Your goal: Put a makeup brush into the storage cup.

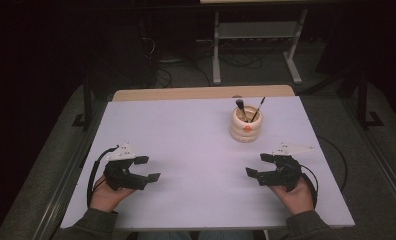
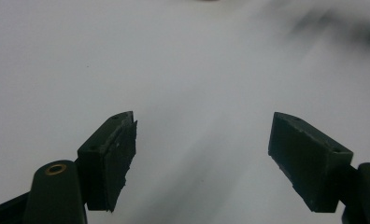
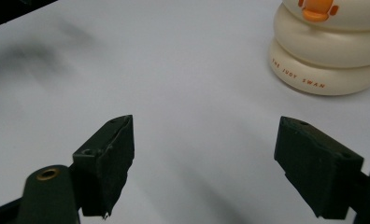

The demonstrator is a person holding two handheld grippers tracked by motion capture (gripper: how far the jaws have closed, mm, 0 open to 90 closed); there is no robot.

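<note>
Holder: cream ribbed ceramic brush holder with an orange duck-bill mark (image 1: 246, 125), upright on the white counter (image 1: 186, 150), right of centre and toward the far edge.
Contents: two slim dark-handled brushes (image 1: 248, 111) standing bristle-end up, leaning apart; nothing else can be made out inside.
Lettering: small orange print on the lower ring (image 3: 300, 74), seen in the right gripper view.
Right tool (image 1: 260, 165): jaws wide, nothing between them; low over the counter near its front edge.
Left tool (image 1: 147, 168): jaws wide and empty; near the front edge on the far side from the holder.
Key relation: holder lies ahead of the right tool and slightly toward the counter's middle, apart from it; in the right gripper view it sits up and to the right of the jaws.
Nearer hand: the right, clearly.
Long axis: the brushes stand near vertical, so a grasp would likely come from above or the side.
Bare counter: between the two tools.
</note>
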